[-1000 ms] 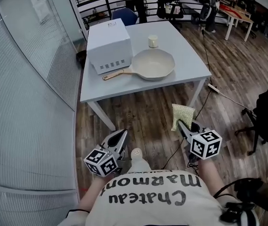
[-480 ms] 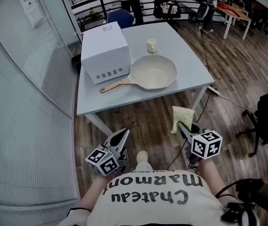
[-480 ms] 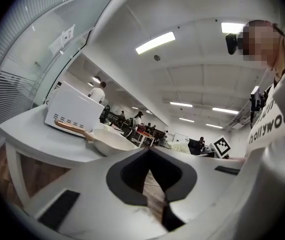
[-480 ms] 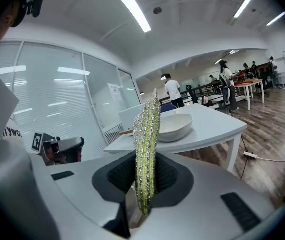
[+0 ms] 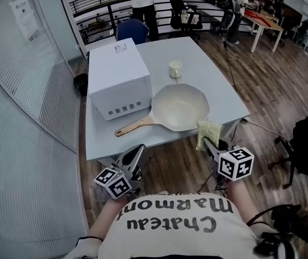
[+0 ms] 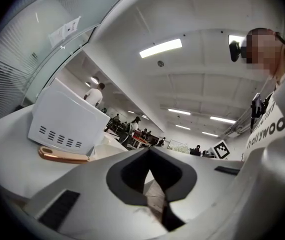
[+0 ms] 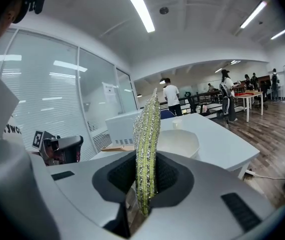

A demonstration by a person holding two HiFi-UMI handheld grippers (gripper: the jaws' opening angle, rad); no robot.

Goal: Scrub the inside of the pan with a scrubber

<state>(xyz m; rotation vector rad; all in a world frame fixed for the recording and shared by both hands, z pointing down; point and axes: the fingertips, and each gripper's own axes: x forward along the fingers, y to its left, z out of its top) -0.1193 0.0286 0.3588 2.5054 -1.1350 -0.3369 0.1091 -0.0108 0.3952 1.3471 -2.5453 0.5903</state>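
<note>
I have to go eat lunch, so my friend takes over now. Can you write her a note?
Left claw: shut, empty, held low before the table.
Right claw: shut on the scrubber, which stands upright.
Pan: on the table beside the white box, handle on the person's left side, untouched.
Done: scrubber in the claw.
Left: reach the pan, scrub its inside.

the person wears a white shirt (image 5: pixel 170 228) printed with dark letters reading chateau marmont. the left gripper (image 5: pixel 138 149) and right gripper (image 5: pixel 206 141) have pale grey bodies with black jaw linings, each carrying a white cube (image 5: pixel 113 183) of black square markers.
</note>
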